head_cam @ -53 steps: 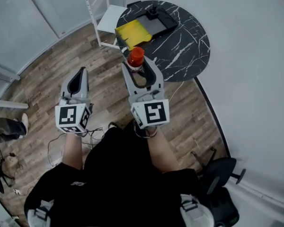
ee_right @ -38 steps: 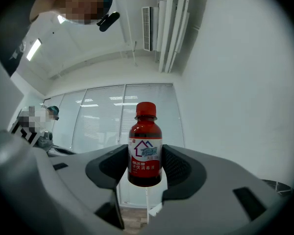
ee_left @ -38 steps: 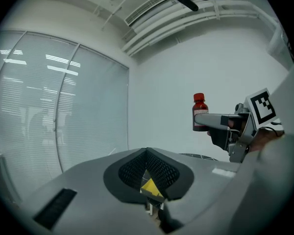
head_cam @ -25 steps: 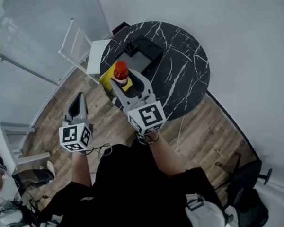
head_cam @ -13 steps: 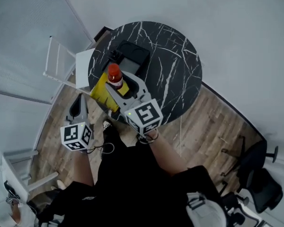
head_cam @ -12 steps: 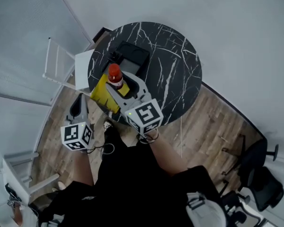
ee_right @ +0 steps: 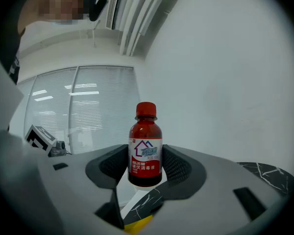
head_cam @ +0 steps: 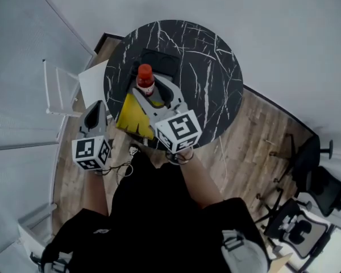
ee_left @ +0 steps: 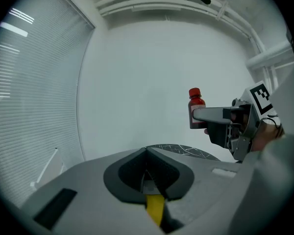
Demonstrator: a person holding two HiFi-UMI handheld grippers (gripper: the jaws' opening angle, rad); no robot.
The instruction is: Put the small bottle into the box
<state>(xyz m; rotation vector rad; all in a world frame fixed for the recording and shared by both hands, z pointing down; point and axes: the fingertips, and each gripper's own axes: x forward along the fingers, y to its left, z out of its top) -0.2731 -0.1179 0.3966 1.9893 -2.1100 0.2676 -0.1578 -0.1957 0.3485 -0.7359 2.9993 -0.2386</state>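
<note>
The right tool is clamped on the lower body of the bottle. The bottle stands upright, long axis vertical, red cap on top. In the right gripper view its label faces the camera. The left gripper view shows the bottle held in the air, clear above the counter.

From the head view, the black box lies just beyond the bottle at 12 o'clock, near the counter's 10 o'clock edge. A yellow flap sticks out at 7 o'clock, over the rim. Bare marble spreads from 1 to 5 o'clock of the box.

The left tool has its jaws together on nothing. It hangs at 8 o'clock of the right tool, off the counter and over the wood floor, beside a white chair.
</note>
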